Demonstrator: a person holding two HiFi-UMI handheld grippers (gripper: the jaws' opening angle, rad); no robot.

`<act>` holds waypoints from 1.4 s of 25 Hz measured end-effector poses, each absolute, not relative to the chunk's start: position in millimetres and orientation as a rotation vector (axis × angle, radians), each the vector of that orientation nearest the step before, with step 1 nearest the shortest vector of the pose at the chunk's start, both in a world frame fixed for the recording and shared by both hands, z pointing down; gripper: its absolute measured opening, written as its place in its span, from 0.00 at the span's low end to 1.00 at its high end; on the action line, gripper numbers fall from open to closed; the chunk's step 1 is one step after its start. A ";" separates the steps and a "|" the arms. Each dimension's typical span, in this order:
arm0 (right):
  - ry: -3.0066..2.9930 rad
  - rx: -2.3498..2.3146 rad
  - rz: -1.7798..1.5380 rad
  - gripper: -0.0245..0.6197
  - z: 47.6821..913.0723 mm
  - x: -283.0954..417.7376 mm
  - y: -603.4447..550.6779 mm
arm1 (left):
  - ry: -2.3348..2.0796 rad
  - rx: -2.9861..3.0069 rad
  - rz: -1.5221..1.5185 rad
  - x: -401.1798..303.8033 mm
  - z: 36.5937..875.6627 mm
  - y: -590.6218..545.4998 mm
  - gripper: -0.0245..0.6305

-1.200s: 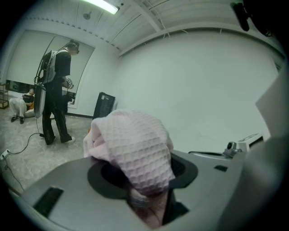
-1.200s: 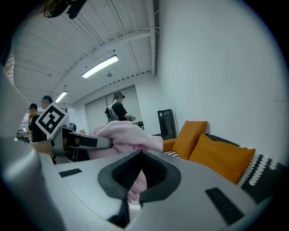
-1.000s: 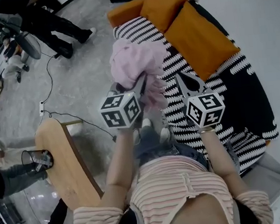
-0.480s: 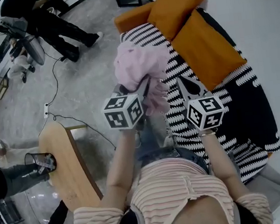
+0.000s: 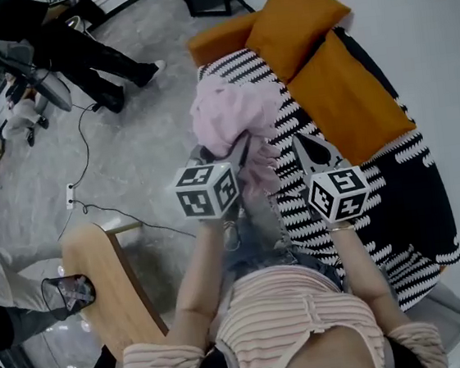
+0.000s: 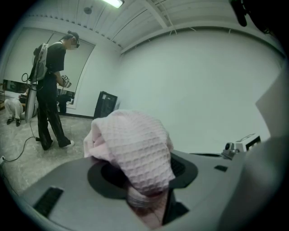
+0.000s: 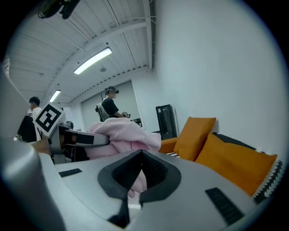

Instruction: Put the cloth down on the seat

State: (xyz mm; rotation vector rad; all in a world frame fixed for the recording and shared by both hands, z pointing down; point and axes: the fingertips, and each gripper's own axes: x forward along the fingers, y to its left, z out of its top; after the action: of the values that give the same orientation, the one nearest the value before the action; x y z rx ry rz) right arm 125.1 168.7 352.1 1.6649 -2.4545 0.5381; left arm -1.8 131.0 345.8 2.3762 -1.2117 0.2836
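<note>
A bunched pink waffle cloth [image 5: 229,120] hangs in the air over the front edge of the sofa seat [image 5: 378,183], which wears a black-and-white striped cover. My left gripper [image 5: 238,147] is shut on the cloth [image 6: 135,151], whose folds drape over and hide its fingertips in the left gripper view. To the right, my right gripper [image 5: 303,143] stands over the seat with its jaws together and nothing held. In the right gripper view the cloth [image 7: 122,135] and the left gripper [image 7: 67,137] lie just beyond my right gripper [image 7: 141,155].
Two orange cushions [image 5: 344,96] [image 5: 298,19] lean at the sofa's back by the white wall. A wooden table [image 5: 114,291] with a wire cup [image 5: 65,293] stands at the lower left. A cable [image 5: 86,150] runs over the floor, and a person [image 5: 73,40] stands far left.
Both grippers and the cloth have drifted slightly right, toward the sofa. The left gripper's hold on the cloth is unchanged.
</note>
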 end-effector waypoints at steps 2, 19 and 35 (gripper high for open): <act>-2.432 1.670 0.562 0.05 358.4 116.4 146.7 | -1.199 2.368 0.288 -11.5 350.7 108.5 0.37; -2.259 1.720 0.639 0.05 392.5 25.6 -5.9 | -1.097 2.327 0.327 -115.4 391.2 -51.7 0.37; -2.161 1.687 0.652 0.05 410.6 8.7 -70.7 | -1.154 2.253 0.324 -157.4 407.5 -124.4 0.37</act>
State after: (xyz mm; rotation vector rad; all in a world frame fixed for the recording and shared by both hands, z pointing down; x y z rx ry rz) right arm 8.7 -70.7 410.6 1.6865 -2.1606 0.6524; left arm -157.4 -124.4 407.5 2.2532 -1.1544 0.3239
